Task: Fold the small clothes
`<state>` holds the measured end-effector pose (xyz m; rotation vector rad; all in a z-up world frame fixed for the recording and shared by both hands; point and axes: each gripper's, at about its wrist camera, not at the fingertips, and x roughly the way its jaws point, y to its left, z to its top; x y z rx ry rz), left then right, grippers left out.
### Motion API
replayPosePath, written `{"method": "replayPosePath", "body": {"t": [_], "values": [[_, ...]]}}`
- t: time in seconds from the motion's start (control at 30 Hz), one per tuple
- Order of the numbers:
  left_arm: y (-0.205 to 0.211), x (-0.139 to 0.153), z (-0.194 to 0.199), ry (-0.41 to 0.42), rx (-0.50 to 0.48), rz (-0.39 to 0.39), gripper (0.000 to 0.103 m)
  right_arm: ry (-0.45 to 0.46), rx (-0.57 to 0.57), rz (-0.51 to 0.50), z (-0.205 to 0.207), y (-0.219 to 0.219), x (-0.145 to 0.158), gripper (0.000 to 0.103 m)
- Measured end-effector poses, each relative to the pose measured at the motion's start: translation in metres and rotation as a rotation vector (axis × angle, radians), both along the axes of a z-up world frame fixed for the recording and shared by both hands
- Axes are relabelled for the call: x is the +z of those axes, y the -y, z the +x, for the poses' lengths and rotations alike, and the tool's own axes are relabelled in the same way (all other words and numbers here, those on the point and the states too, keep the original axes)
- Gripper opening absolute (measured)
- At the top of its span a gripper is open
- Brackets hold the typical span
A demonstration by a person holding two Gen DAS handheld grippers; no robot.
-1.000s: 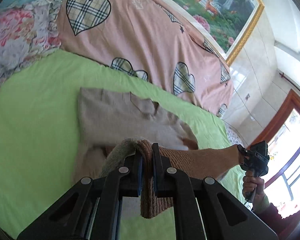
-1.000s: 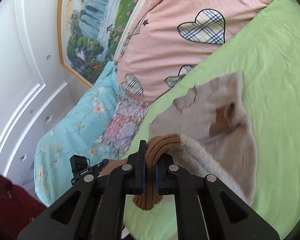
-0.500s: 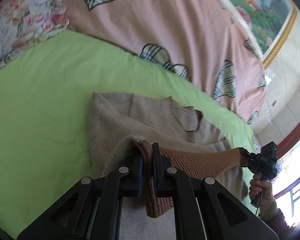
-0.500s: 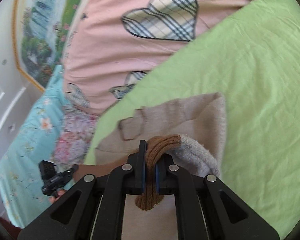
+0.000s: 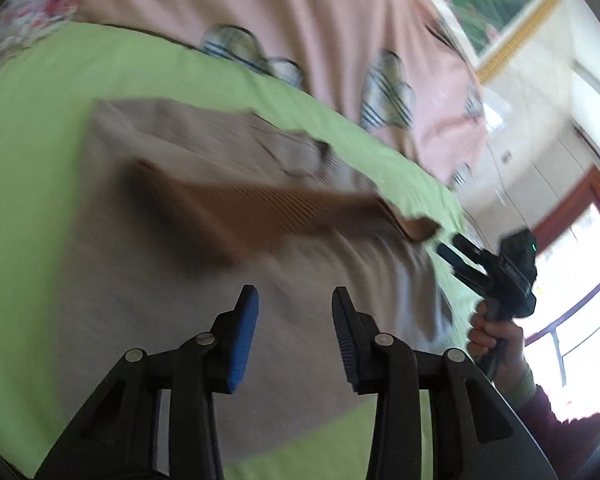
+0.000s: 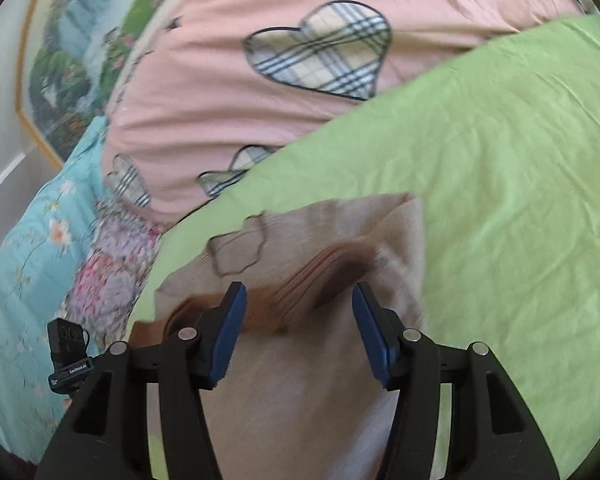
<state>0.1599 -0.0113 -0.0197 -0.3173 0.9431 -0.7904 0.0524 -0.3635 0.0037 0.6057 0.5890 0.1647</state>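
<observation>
1. Step in hand: letting go after a fold. The small beige knitted sweater [image 5: 204, 280] lies on the green bedsheet [image 5: 32, 152], its brown ribbed hem band [image 5: 268, 208] laid across the body, below the neckline.
2. The left tongs [image 5: 295, 308] are opening; nothing sits between the blue pads, and the sweater lies beyond them.
3. The right tongs [image 6: 298, 312] are opening too, empty, with the hem band just past the tips.
4. Both tongs slant down toward the bed; the person's right hand [image 5: 496, 336] grips its handle at the sweater's far edge.
5. Next, probably: withdraw clear, then smooth the sweater or fold it again, without dragging the band.
</observation>
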Motion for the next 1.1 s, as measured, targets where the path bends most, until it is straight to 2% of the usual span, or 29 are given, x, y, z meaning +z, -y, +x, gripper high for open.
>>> {"method": "replayPosePath", "body": {"t": [0.07,0.13,0.17,0.23,0.3,0.37,0.43,0.53,0.6,0.67,0.73,0.83,1.1], "values": [[0.035,-0.008,-0.005,-0.005,-0.071,0.073,0.04,-0.048,0.159,-0.021,0.008,-0.035,-0.011,0.057],[0.057,-0.015,0.003,0.021,-0.075,0.181,0.037,-0.123,0.24,-0.12,0.02,-0.063,-0.023,0.057],[0.062,-0.017,0.011,0.025,-0.071,0.203,0.037,-0.155,0.263,-0.186,0.029,-0.073,-0.028,0.057],[0.061,-0.02,0.031,0.007,-0.047,0.202,0.034,-0.185,0.264,-0.234,0.043,-0.074,-0.034,0.057],[0.051,-0.019,0.054,-0.017,-0.022,0.176,0.031,-0.197,0.219,-0.259,0.055,-0.061,-0.035,0.057],[0.042,-0.017,0.081,-0.016,0.038,0.226,0.031,-0.222,0.131,-0.306,0.071,-0.038,-0.037,0.056],[0.029,-0.015,0.102,-0.009,0.108,0.261,0.031,-0.23,0.057,-0.296,0.079,-0.015,-0.038,0.055],[0.001,-0.013,0.124,-0.03,0.222,0.226,0.031,-0.214,-0.084,-0.244,0.076,0.022,-0.031,0.055],[-0.02,-0.011,0.127,-0.054,0.292,0.169,0.032,-0.18,-0.15,-0.187,0.065,0.034,-0.024,0.056],[-0.038,-0.011,0.12,-0.087,0.327,0.1,0.032,-0.176,-0.185,-0.183,0.056,0.033,-0.02,0.057],[-0.047,-0.012,0.103,-0.1,0.339,0.069,0.032,-0.167,-0.173,-0.163,0.044,0.024,-0.016,0.057],[-0.053,-0.013,0.065,-0.108,0.32,0.062,0.032,-0.157,-0.141,-0.144,0.022,0.0,-0.012,0.057],[-0.036,-0.019,-0.029,-0.113,0.249,0.035,0.033,-0.166,-0.044,-0.122,-0.025,-0.061,-0.017,0.057]]}}
